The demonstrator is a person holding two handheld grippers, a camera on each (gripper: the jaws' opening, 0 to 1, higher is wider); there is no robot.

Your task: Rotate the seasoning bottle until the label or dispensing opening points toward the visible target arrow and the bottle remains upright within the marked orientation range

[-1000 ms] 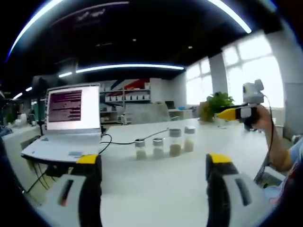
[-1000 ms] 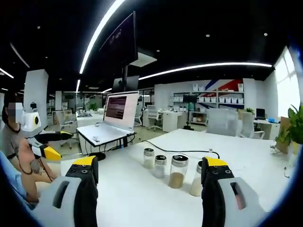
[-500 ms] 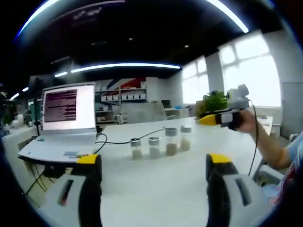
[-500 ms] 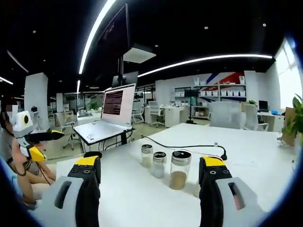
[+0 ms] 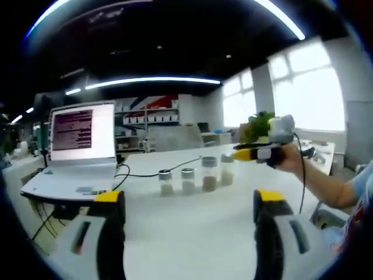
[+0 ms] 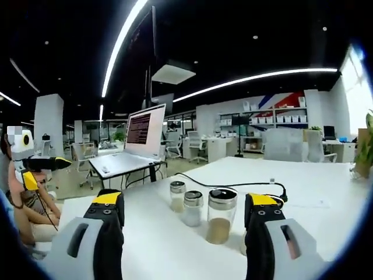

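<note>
Jaws of the left gripper stand wide apart with nothing between them, above the white table. Ahead, four bottles stand upright in a row, the laptop to their left. From the right, the right gripper reaches near the row's end.

Right gripper view: its jaws gape wide too, holding nothing, with the bottles just ahead and the far left gripper off at the left edge.

I see four clear seasoning bottles standing upright in a row on the white table, each partly filled.
</note>
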